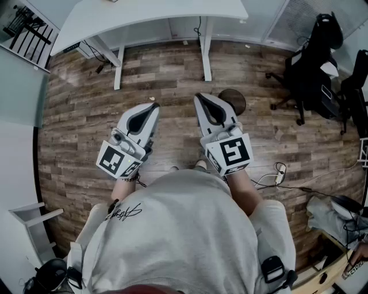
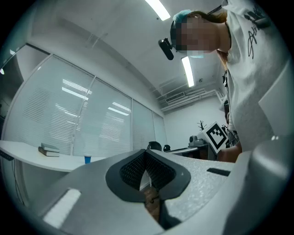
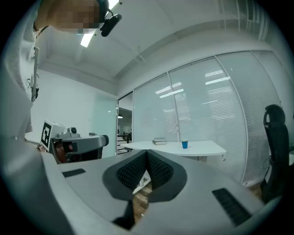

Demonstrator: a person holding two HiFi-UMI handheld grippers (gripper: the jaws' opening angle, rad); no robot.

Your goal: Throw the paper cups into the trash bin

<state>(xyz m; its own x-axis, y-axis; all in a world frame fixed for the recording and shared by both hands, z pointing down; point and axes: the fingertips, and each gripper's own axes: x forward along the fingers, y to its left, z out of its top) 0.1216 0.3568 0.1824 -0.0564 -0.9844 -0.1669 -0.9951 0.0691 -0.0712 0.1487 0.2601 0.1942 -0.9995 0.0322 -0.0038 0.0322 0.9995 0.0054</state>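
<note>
Head view: the person is standing on the wood floor [image 1: 75,143], holding both claws out ahead, about level. The left claw [image 1: 154,107] and right claw [image 1: 198,97] are both showing jaws together with nothing in them. A white worktop [image 1: 149,17] is sitting ahead, well apart from both tips. No cup is showing on it from here. A round dark thing [image 1: 236,99] is sitting on the floor just beside the right claw's tip; it could be the bin, but that cannot be told.

Left gripper view: the jaws are pressing together, empty. A small blue cup [image 2: 87,159] is standing upright on the worktop near some books [image 2: 48,150], far from the tip.

Right gripper view: the jaws are closed here too, holding nothing. The same cup [image 3: 184,144] is standing upright on the worktop, near the books [image 3: 159,141]. A chair [image 3: 275,137] is showing at the right edge.

Handling, as a judgement: the cup is looking like thin paper, so it is likely very light, soft-walled and easy to crush or knock over. The best hold is probably across the wall just under the rolled rim, where it is stiffest, with a gentle squeeze. Pinching the rim, one jaw inside and one outside, should work too. Whether anything is inside it cannot be told.
</note>
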